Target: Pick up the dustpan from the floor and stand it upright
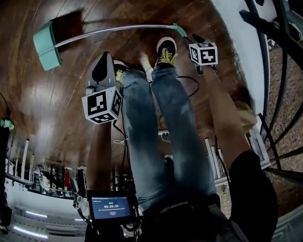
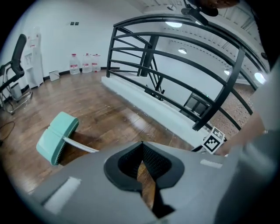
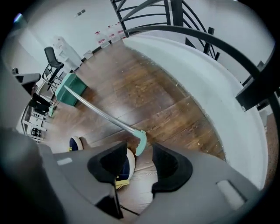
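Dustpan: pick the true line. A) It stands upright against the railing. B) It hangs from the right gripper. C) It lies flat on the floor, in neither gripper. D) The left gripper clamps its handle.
C: the dustpan lies along the floor, the right gripper has its jaws apart and not on the handle, and the left gripper is shut on nothing.

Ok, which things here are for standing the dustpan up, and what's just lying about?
For the job: dustpan, right gripper, left gripper.
Lying about: water bottles, chair, railing.
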`<state>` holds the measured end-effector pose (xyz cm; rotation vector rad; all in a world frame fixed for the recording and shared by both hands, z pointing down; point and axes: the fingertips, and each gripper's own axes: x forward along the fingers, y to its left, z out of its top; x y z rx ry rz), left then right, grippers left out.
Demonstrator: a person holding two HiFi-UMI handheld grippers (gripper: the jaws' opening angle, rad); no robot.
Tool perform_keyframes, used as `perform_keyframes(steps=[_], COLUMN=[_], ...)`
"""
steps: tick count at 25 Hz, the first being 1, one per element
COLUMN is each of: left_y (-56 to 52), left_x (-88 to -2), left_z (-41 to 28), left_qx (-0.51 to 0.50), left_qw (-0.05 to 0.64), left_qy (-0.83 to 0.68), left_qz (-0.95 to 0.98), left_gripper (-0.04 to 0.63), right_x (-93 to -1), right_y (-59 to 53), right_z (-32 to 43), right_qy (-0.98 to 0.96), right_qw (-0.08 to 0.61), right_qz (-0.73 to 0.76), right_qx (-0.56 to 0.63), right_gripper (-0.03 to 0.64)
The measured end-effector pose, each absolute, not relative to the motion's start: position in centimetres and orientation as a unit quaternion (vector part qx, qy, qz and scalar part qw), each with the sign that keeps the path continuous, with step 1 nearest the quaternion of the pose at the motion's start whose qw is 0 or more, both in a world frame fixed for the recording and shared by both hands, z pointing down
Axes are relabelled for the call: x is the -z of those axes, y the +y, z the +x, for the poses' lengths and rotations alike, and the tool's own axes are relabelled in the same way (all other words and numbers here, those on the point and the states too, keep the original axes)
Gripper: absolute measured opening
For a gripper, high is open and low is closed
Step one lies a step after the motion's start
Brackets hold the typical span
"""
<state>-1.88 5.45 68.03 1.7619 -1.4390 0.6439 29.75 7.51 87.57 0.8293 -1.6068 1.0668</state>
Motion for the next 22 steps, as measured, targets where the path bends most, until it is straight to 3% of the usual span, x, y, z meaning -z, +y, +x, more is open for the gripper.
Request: perform_keyframes(steps=[12, 14, 15, 22], left_y=[6.4, 6.5, 6.4, 5.4], left_x=[-72.2, -72.3, -72.3, -68.8], left_z=[-0.3, -0.1, 0.0, -1.3], left_qx=[-0.257, -0.256, -0.255, -0.242], left_qw=[0.403, 0.406, 0.407, 0.404], left_qy=[-0.555, -0.553, -0.554, -0.565], left_qz=[0.681, 0.680, 0.680, 0.677], left_gripper=[0.020, 0.020, 0.020, 0.020], right_x=[-92.4, -92.8, -92.9, -87.5], right_y=[8.5, 8.9, 8.8, 5.3], right_z=[29.5, 29.3, 29.2, 28.9], right_qy=[-0.671, -0.658, -0.653, -0.629], right_qw=[0.519, 0.535, 0.543, 0.541], right_qz=[0.318, 0.313, 0.314, 0.400], right_qx=[-0.423, -0.427, -0.424, -0.389], right_gripper=[0.194, 0.153, 0.100, 0.078])
